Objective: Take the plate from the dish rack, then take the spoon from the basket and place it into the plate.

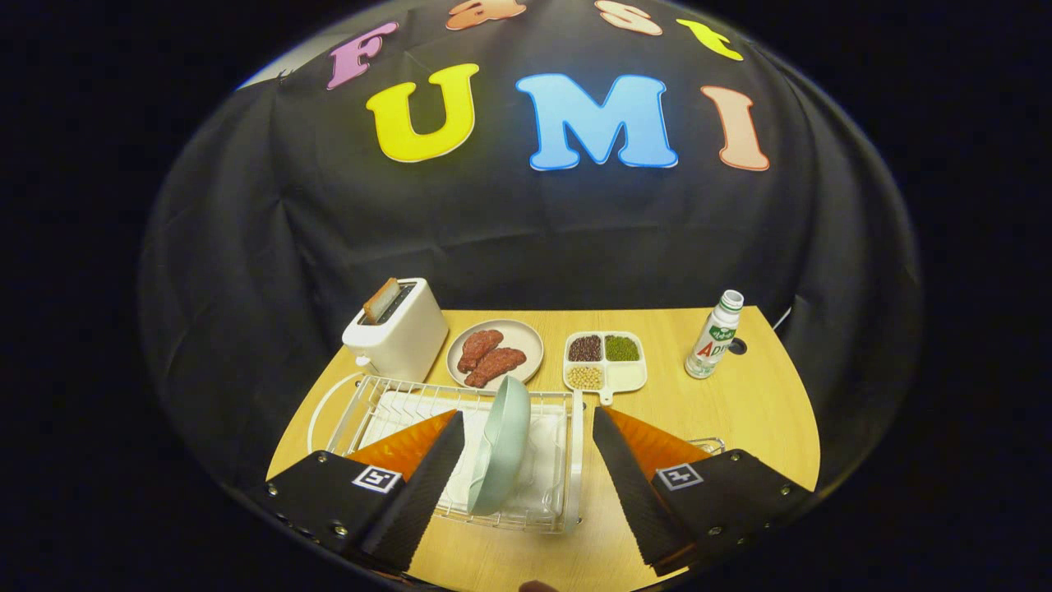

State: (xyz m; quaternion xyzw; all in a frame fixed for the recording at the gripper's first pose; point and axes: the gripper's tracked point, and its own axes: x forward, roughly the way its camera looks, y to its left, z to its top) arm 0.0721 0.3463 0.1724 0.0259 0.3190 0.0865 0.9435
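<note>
I have the gripper (526, 427) spread wide, its two fingers (427, 485) well apart and angled inward toward each other at the tips. Neither finger is pressing on anything. Both reach forward at about the same height.

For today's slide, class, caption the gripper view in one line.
Open hand-held gripper straddles a pale green plate standing on edge in the white wire dish rack on a wooden table.
</note>
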